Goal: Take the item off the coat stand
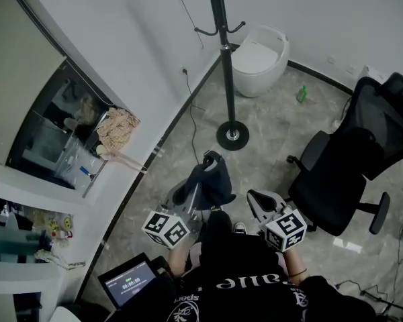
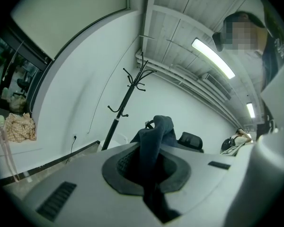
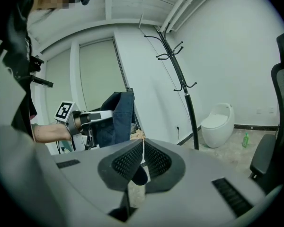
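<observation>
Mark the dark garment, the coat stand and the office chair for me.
dark garment (image 1: 213,180), head view, middle of the bunched cloth.
coat stand (image 1: 226,66), head view, on the pole above the round base.
office chair (image 1: 341,178), head view, on the black seat.

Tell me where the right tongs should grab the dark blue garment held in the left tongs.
Probably grip the loose fold of the dark blue garment draping below the left tongs. Come in level from its right side: the fabric hangs free there, facing the right tongs, which are shut and must open first.
</observation>
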The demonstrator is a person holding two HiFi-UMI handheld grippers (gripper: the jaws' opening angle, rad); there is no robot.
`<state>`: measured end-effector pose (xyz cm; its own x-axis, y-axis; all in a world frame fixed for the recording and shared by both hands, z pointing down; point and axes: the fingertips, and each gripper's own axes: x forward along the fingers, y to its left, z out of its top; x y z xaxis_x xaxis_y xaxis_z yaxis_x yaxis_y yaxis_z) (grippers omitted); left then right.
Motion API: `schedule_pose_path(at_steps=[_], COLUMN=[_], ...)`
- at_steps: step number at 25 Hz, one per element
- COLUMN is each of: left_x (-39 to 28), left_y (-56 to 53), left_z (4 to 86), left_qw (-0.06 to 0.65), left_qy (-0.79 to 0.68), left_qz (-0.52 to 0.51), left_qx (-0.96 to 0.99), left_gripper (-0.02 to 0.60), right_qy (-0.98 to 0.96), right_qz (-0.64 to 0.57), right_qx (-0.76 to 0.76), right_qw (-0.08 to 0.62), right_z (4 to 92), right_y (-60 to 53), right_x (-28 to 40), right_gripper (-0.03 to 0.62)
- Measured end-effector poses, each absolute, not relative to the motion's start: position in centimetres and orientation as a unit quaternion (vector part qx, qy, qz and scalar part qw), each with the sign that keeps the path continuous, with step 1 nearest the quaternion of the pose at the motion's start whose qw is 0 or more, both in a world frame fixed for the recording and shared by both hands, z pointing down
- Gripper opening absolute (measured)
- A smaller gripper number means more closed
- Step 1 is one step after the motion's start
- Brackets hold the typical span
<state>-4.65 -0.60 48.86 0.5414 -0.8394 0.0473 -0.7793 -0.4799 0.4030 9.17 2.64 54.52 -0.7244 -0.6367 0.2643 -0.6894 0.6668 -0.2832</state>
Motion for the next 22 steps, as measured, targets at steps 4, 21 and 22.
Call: schedule_pose_path(at_steps=[4,21,22], left_x=[-5.7,-10.9,-11.4], left_y=[0.7,6.8,7.2], left_z=[48.5,49.1,49.3], left_qw=[0.188,0.194,0.195], left_qy=[-0.478,-0.441,-0.439], left_qz=[-0.076,-0.043,-0.041], left_qx=[0.854,0.876,0.876], left_gripper=[0.015,0.015,0.015], right_qy=[-0.914,-0.893,-0.892], right_qz=[0.175,0.155,0.155], right_qx=[0.363,0.419,0.422], right_qw=[0.051,0.043,0.045], right_z=[53.4,51.8,51.8], right_y=[3.5,6.6,7.2], right_x=[8.5,3.7,3.2], right_gripper=[0.018,0.018,0.018])
